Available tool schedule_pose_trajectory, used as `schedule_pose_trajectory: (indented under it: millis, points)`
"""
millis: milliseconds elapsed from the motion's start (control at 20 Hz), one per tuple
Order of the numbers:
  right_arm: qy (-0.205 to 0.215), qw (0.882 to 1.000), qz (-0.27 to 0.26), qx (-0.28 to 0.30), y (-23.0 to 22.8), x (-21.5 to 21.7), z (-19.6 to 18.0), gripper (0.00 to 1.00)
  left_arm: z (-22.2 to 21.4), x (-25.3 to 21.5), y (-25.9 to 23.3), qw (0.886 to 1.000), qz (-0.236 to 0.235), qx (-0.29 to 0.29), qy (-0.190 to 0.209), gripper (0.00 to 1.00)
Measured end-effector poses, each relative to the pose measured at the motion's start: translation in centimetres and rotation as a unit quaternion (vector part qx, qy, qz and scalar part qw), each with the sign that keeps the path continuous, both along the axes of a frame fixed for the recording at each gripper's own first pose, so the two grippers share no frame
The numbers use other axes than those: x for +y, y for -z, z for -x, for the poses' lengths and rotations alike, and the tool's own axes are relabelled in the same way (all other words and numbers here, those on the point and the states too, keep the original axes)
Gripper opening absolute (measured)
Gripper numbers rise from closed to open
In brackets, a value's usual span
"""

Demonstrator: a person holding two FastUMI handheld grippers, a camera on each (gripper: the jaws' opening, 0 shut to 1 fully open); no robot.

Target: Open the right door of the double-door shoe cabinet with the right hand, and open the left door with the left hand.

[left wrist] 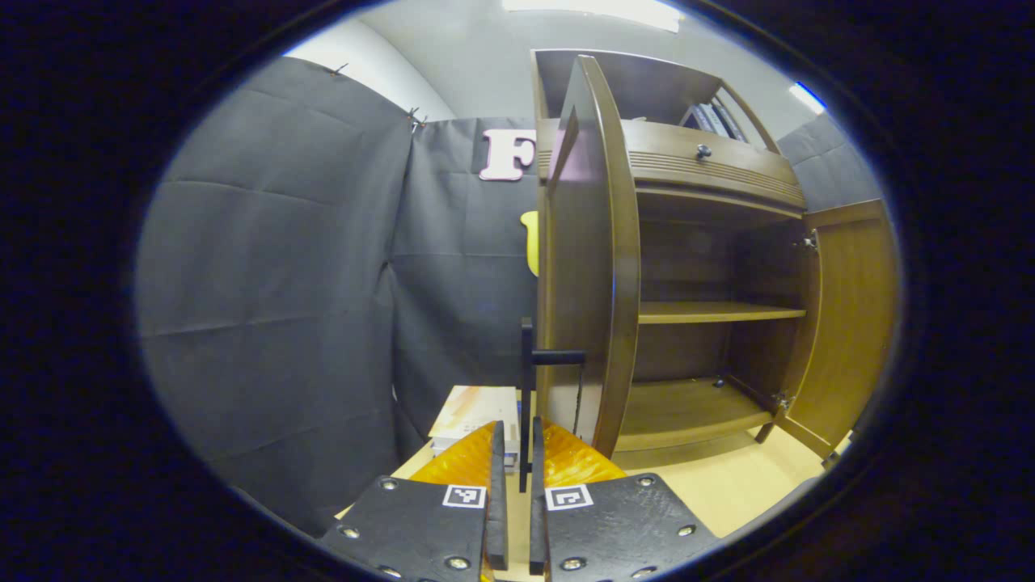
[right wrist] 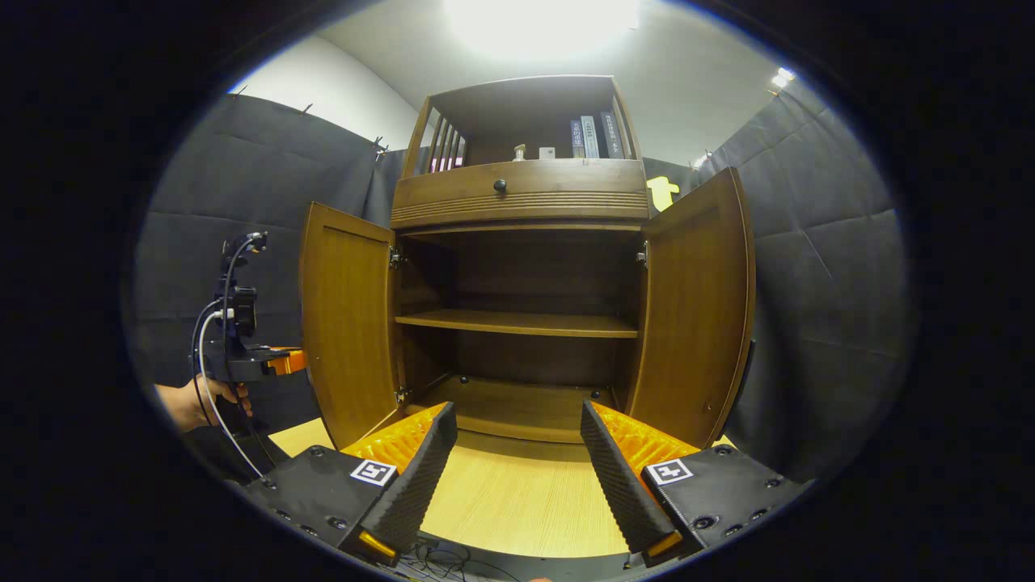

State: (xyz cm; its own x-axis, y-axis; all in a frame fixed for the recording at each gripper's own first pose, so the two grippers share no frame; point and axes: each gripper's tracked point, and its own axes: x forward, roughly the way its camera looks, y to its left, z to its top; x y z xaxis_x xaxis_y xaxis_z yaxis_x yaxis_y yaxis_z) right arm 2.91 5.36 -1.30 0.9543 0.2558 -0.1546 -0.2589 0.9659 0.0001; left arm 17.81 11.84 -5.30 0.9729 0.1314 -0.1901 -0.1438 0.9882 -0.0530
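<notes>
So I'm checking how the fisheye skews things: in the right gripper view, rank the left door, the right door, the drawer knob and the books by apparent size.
1. Right door, largest, though it may just be nearer the camera.
2. Left door, close behind.
3. Books.
4. Drawer knob, smallest.

Shoe cabinet [right wrist: 517,202], dark brown wood, stands on a pale wooden floor; drawer band with a round knob across the top, open shelf above it; both doors swung wide. Left door [right wrist: 349,323] hinged at the left edge, inner face showing; seen edge-on in the left gripper view, black bar handle [left wrist: 530,380] on its outer face. Right door [right wrist: 695,315] angled outward; interior bare, one shelf [right wrist: 517,323] across the middle.
</notes>
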Motion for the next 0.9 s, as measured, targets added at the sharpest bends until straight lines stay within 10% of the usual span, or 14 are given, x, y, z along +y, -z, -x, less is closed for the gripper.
schedule_pose_trajectory:
  millis: [450,900]
  points:
    - [0.008,1.0,-0.006,-0.022,-1.6,-0.8,0.5,0.93,3.8,5.1,-0.7,0.999,-0.021,-0.004,-0.036,0.11]
    - [0.016,0.999,-0.009,-0.036,-3.3,-4.1,2.9,0.93,10.2,0.0,-5.5,0.998,-0.037,-0.047,-0.015,0.11]
